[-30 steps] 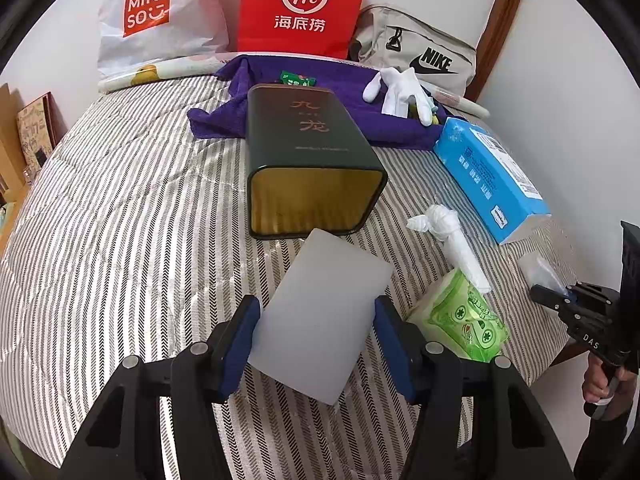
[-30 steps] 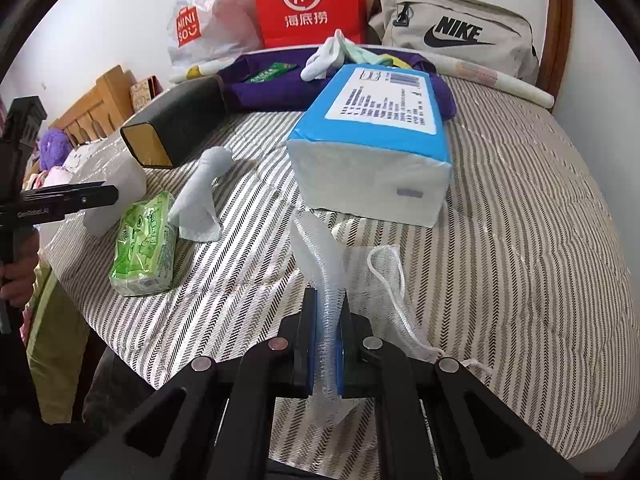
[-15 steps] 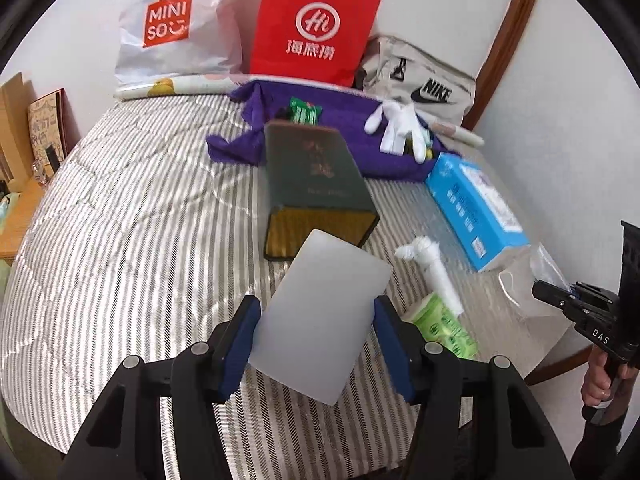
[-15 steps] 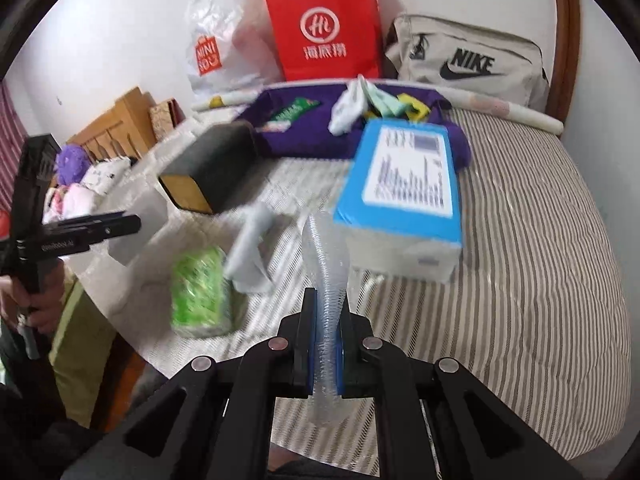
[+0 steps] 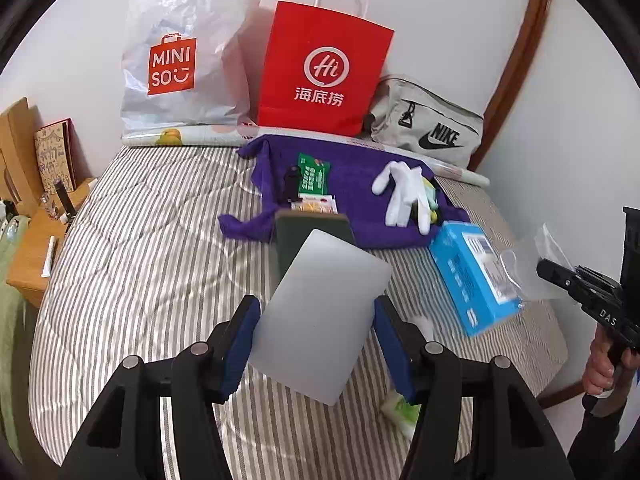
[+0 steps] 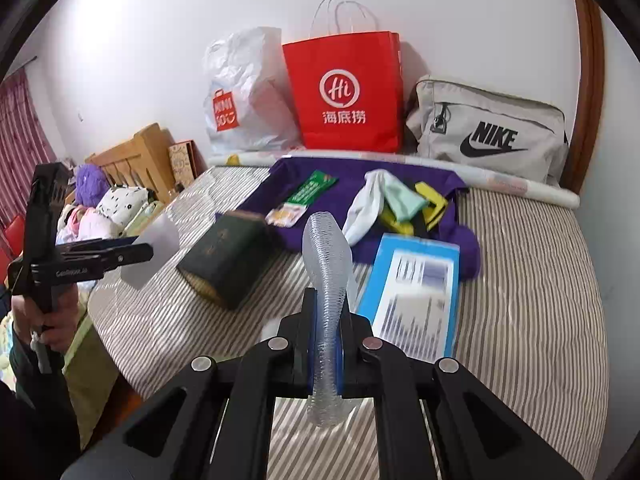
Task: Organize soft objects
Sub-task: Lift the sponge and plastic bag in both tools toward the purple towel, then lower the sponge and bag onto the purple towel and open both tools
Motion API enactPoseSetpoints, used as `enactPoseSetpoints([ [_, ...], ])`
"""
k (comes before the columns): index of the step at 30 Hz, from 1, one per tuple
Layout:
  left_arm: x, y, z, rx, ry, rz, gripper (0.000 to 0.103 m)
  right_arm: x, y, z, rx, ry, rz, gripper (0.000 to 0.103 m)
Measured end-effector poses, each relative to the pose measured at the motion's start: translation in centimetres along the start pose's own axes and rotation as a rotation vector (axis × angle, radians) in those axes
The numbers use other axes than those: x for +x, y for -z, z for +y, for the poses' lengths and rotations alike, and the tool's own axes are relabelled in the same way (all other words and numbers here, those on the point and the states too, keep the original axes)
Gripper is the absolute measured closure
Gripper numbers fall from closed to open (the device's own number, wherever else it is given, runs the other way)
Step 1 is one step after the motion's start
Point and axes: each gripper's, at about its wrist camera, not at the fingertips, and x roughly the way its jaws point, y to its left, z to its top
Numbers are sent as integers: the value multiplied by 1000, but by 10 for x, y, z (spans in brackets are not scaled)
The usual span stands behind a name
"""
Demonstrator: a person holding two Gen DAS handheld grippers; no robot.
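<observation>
Risen since a second ago: both claws higher above the striped bed, the things on it now smaller and further below. Left claw clamped partway open on a frosted grey flat sheet, pads pressing its two side edges, sheet tilted with its top toward 1 o'clock. Right claw pinched fully together on a clear ribbed plastic bag, the bag standing up out of the pads toward 12 o'clock and a short end hanging below. Same bag seen in the left view at 3 o'clock, off the bed, beside a hand on the grip.

On the bed, dark green tin box lying on its side at 10 o'clock from the right claw; blue tissue pack at 2 o'clock, just beside it. Purple cloth at 12 o'clock, carrying a white glove and a green packet. Green wet-wipe pack partly hidden under the left claw at 5 o'clock. Against the wall, white Miniso bag, red paper bag and grey Nike bag
</observation>
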Motion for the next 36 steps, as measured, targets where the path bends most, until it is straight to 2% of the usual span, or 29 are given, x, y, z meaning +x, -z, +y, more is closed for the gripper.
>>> enactPoseSetpoints([
  [8,16,-33,-2,0,10,-12,46,29,-46,-23,14,20,-7,96],
  [17,46,-70,-8,20,-22,16,46,66,-90,-52,20,56,-24,96],
  [20,57,-81,-4,5,-29,33,46,84,-100,-63,41,38,-7,96],
  [28,83,-100,6,-44,-22,59,45,123,-121,-85,40,76,18,95],
  [31,94,-107,6,-41,-19,70,45,139,-131,-91,20,93,19,95],
  [36,114,-119,2,-20,-16,90,45,165,-138,-96,-10,132,71,95],
])
